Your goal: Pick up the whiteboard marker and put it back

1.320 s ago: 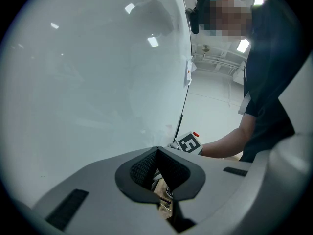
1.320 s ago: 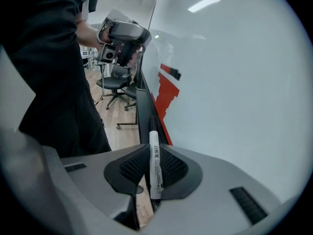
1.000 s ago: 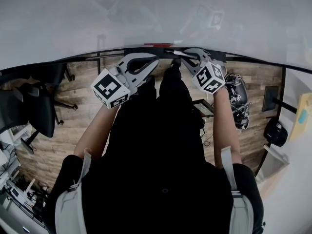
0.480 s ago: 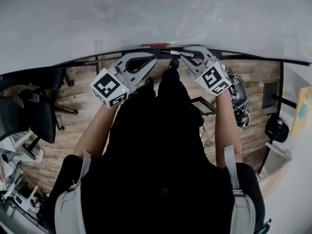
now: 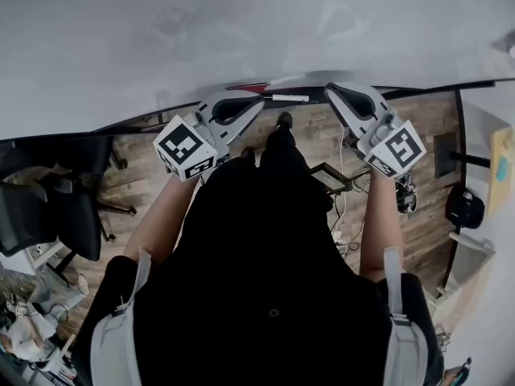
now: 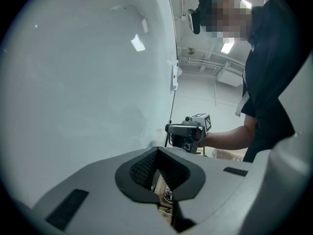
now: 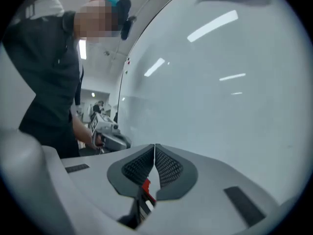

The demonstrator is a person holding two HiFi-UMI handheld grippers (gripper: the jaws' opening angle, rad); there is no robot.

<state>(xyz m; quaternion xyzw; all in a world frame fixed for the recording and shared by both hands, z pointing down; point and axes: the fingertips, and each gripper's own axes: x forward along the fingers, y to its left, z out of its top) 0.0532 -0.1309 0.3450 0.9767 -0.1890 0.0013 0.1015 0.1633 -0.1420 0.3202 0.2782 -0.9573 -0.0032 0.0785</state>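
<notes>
The whiteboard marker (image 5: 290, 98), white and slim, lies flat on the ledge (image 5: 161, 116) along the bottom edge of the whiteboard (image 5: 241, 30). My left gripper (image 5: 257, 103) points at the ledge just left of the marker, jaws closed and empty. My right gripper (image 5: 331, 94) sits a short way right of the marker, apart from it, shut with nothing between its jaws. In the left gripper view the closed tips (image 6: 157, 150) face the white board and the right gripper (image 6: 188, 131). The right gripper view shows its closed tips (image 7: 154, 146) in front of the board.
A red object (image 5: 254, 87) lies on the ledge left of the marker. Below is a wooden floor (image 5: 145, 179) with black office chairs (image 5: 48, 207) at left, a cable tangle (image 5: 342, 232) and dark equipment (image 5: 465, 209) at right. My body fills the lower middle.
The right gripper has slid to the right, away from the marker, which now lies free on the ledge. The left gripper has stayed almost where it was.
</notes>
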